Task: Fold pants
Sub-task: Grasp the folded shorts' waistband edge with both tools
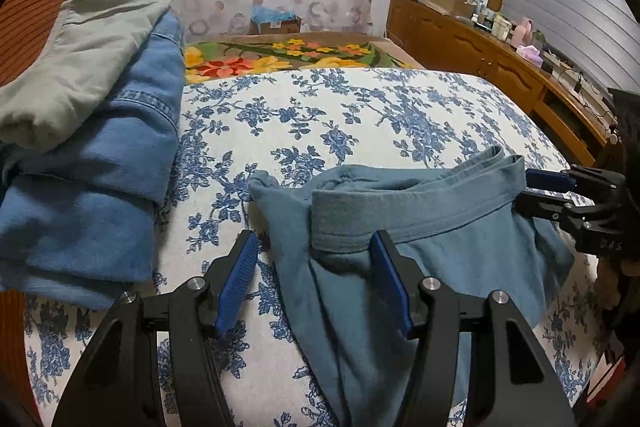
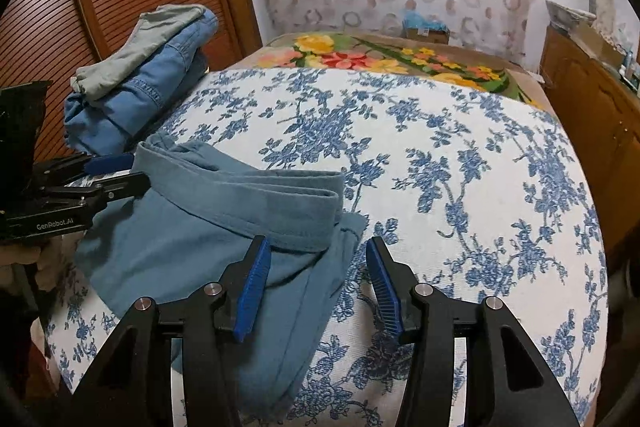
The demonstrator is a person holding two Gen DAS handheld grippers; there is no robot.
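Floral bedspread (image 1: 360, 115) under blue pants (image 1: 420, 227), waistband farthest, legs trailing nearward.

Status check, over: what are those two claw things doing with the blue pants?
Left tool open at waistband. Right tool open at opposite end. Teal pants bunched on bedspread, unfolded. Folded stack aside, clear.

surface: bed (image 2: 460, 155), blue-floral white cover | near edge: teal pants (image 2: 208, 227), folded | far left: stack of folded clothes (image 1: 92, 131) | far end: flowered blanket (image 1: 280, 53)
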